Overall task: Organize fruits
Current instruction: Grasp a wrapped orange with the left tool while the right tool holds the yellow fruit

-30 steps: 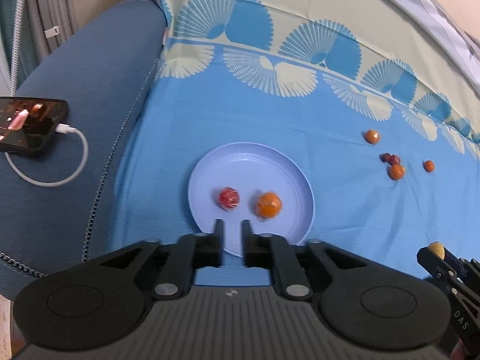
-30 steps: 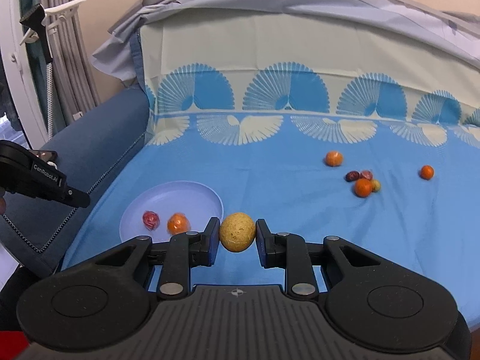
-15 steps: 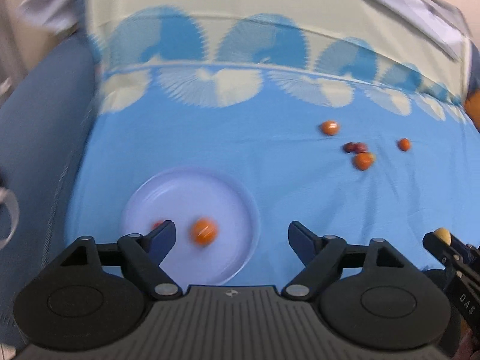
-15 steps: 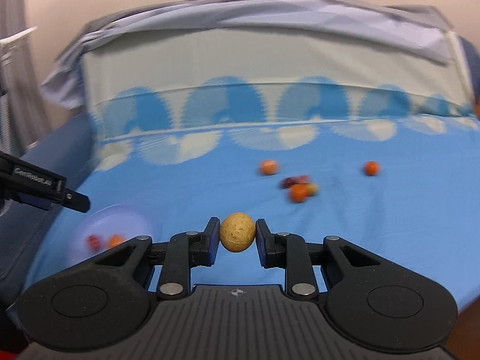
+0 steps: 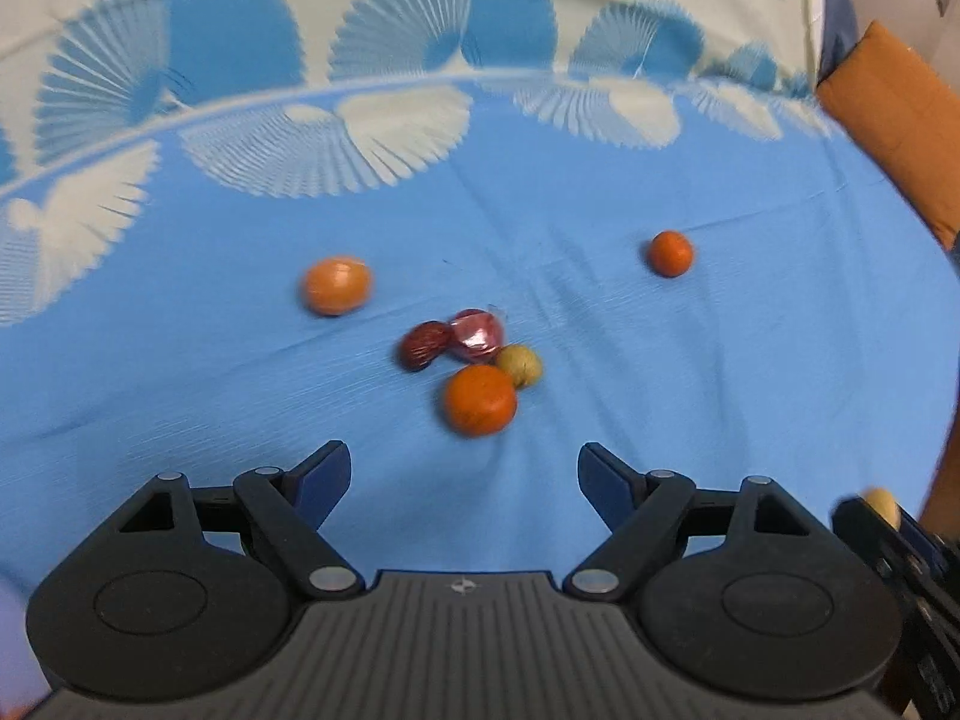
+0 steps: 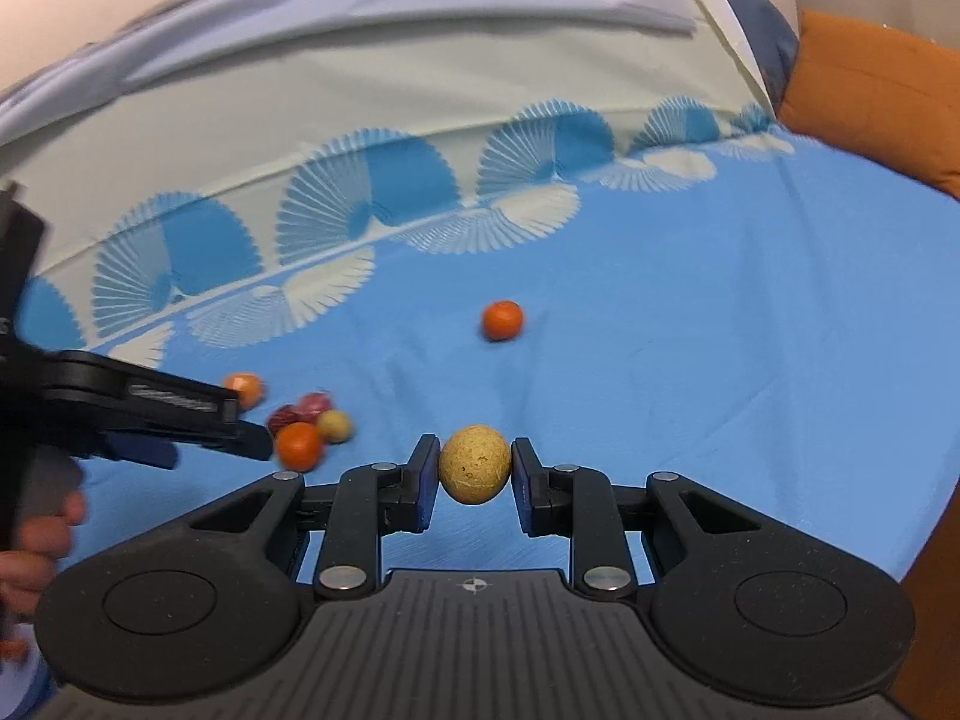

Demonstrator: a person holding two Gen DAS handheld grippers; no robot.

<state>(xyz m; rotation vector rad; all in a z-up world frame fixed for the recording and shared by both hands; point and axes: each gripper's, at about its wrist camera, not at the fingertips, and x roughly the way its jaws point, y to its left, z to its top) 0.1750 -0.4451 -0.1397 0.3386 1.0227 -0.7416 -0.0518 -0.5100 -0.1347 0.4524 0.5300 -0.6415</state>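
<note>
My left gripper (image 5: 464, 468) is open and empty, just short of a cluster of fruit on the blue cloth: an orange (image 5: 480, 399), a small yellow fruit (image 5: 521, 365), a pink-red fruit (image 5: 477, 335) and a dark red one (image 5: 425, 345). Two more oranges lie apart, one to the left (image 5: 336, 285) and one to the far right (image 5: 670, 252). My right gripper (image 6: 474, 468) is shut on a tan round fruit (image 6: 474, 464) held above the cloth. The left gripper also shows in the right wrist view (image 6: 240, 429), beside the cluster (image 6: 299, 446). The plate is out of view.
A blue patterned cloth (image 5: 720, 360) covers the surface. An orange cushion (image 6: 876, 90) stands at the far right. A lone orange (image 6: 503, 320) lies ahead of the right gripper.
Both grippers swung right, away from the plate. The left gripper opened and came close to the fruit cluster. The right gripper kept its hold on the tan fruit.
</note>
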